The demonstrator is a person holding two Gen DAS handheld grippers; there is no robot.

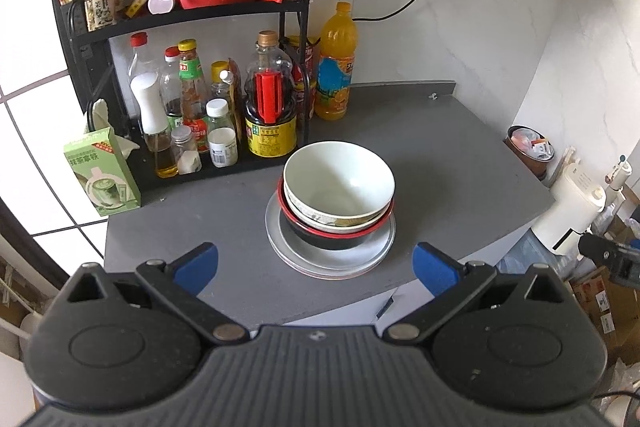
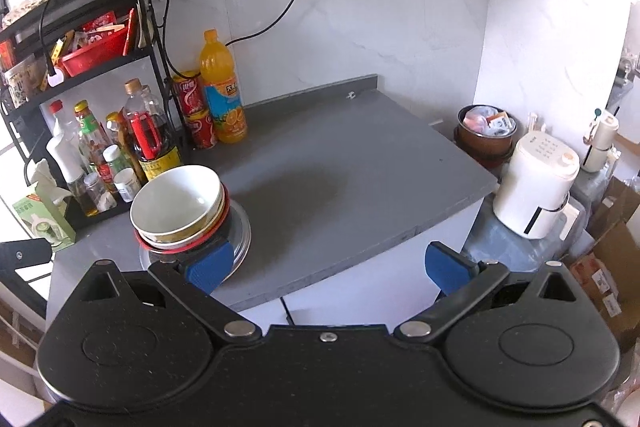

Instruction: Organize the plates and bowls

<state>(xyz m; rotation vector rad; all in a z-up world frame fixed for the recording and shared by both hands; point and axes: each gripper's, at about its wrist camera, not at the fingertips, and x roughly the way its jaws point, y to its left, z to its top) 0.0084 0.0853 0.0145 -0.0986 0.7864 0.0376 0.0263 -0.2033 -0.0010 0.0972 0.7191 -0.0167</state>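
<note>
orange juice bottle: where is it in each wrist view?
Left wrist: the orange juice bottle stands upper centre, at the back of the grey counter, just right of the black rack.
Right wrist: orange juice bottle is upper left.
Shared landmark: the stacked bowls.

Marble-tiled walls [image 2: 380, 7] meet grey countertop [image 2: 340, 155].
</note>
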